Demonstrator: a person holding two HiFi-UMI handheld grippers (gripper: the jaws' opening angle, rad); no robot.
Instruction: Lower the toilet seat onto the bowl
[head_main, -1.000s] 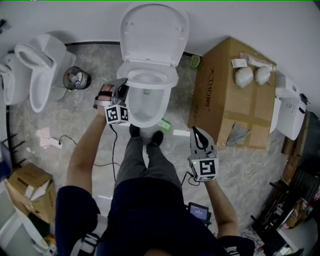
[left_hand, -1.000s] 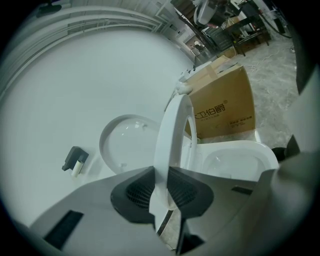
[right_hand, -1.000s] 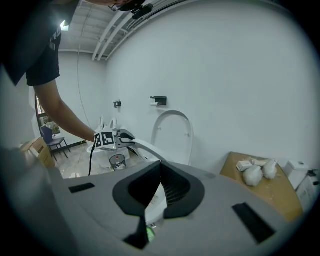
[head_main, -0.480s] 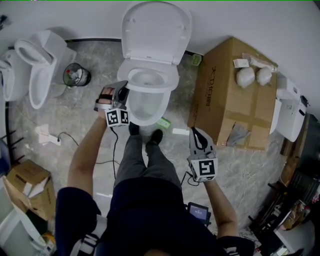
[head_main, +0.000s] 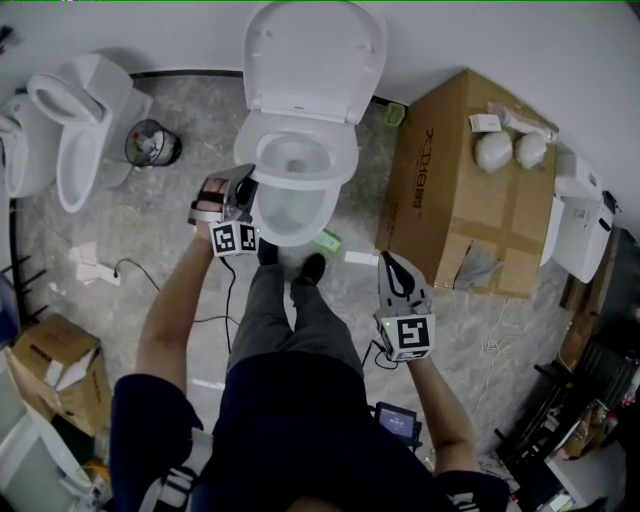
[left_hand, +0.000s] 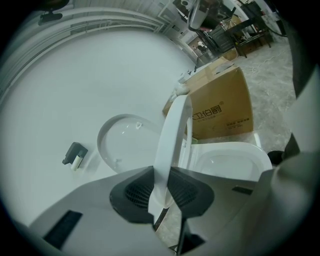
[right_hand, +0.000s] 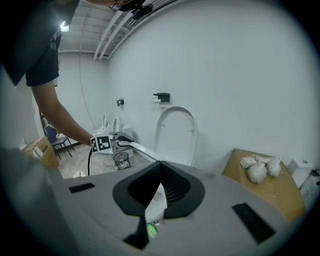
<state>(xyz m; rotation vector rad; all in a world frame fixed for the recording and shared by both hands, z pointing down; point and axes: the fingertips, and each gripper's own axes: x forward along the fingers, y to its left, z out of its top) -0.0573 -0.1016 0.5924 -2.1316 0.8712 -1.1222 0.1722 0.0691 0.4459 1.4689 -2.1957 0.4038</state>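
The white toilet stands against the wall with its lid upright. The seat ring hangs tilted above the bowl. My left gripper is at the ring's front left edge, shut on it. In the left gripper view the seat rises edge-on from between the jaws of the left gripper, with the lid behind and the bowl to the right. My right gripper hangs to the right of my legs, shut and empty. In its own view the right gripper points toward the toilet.
A large cardboard box with white bags on top stands close to the right of the toilet. A second toilet and a small bin are at the left. My feet are in front of the bowl. A cable crosses the floor.
The left gripper, with the seat edge in it, has shifted very slightly downward in the head view. The right gripper has stayed put.
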